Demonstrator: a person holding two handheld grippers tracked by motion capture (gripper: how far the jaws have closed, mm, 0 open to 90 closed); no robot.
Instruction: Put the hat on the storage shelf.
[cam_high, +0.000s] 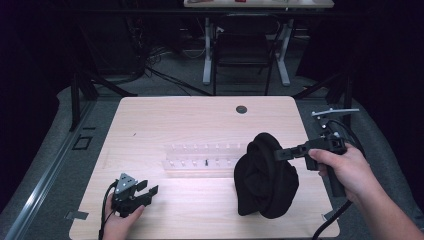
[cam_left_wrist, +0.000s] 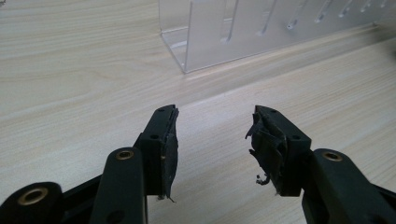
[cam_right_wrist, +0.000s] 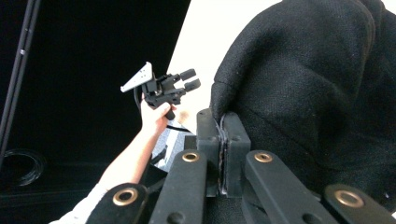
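The right gripper (cam_high: 279, 154) is clenched on a fold of the black cloth (cam_high: 265, 177). In the right gripper view its 2 jaws press together on the pinched edge of the fabric (cam_right_wrist: 299, 88), and the rest of the cloth bulges above and to the right of them. From the high view the cloth hangs bunched from the jaw tips, most of it drooping below and just to the left of the grip, its lower end at the surface of the wooden table (cam_high: 200, 115); whether it rests there cannot be told.

The left gripper (cam_high: 146, 192) is released: its 2 jaws stand well apart with bare tabletop between them, and the worn pads (cam_left_wrist: 266, 149) hold nothing. It sits low at the near left of the table, well apart from the cloth. A clear plastic rack (cam_left_wrist: 243, 32) lies ahead of the left jaws, and it sits between the 2 grippers, just left of the hanging cloth (cam_high: 202, 159).
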